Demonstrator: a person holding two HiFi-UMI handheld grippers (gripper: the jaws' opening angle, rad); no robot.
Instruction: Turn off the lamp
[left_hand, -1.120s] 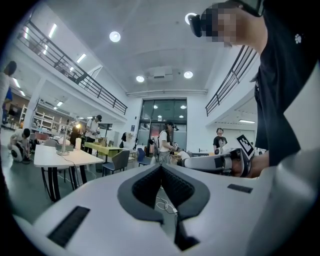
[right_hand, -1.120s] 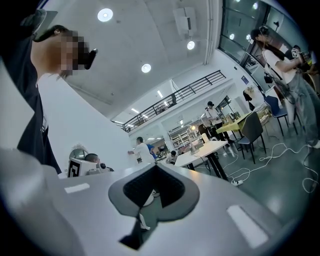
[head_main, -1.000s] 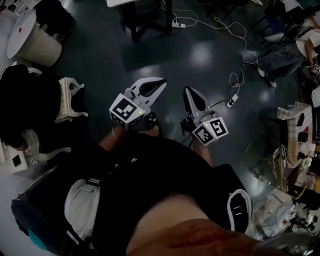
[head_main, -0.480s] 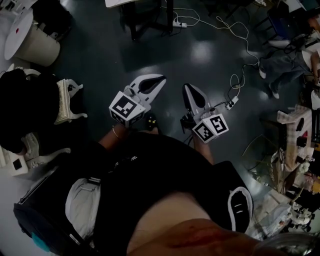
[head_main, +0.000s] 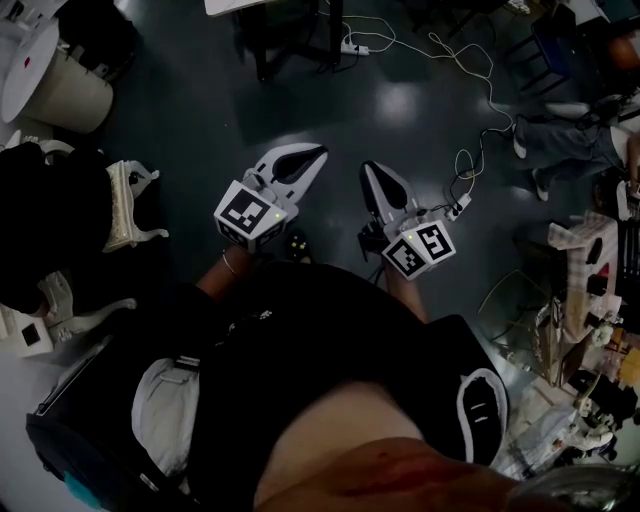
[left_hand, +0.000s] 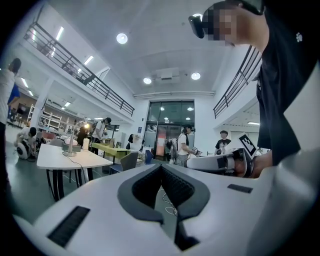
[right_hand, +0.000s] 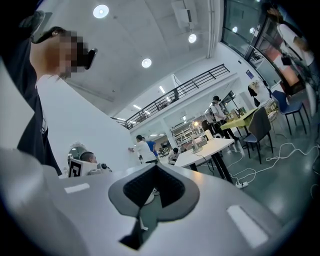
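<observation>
Over the dark floor, the left claw and the right claw are pointing level side by side, each pressed together with nothing between its pads. Well beyond them, the lamp is glowing on a white counter across the hall. The approach looks to be the step in hand. Next, the person is likely needing to close in, find the switch, too far off to make out, and press it.
</observation>
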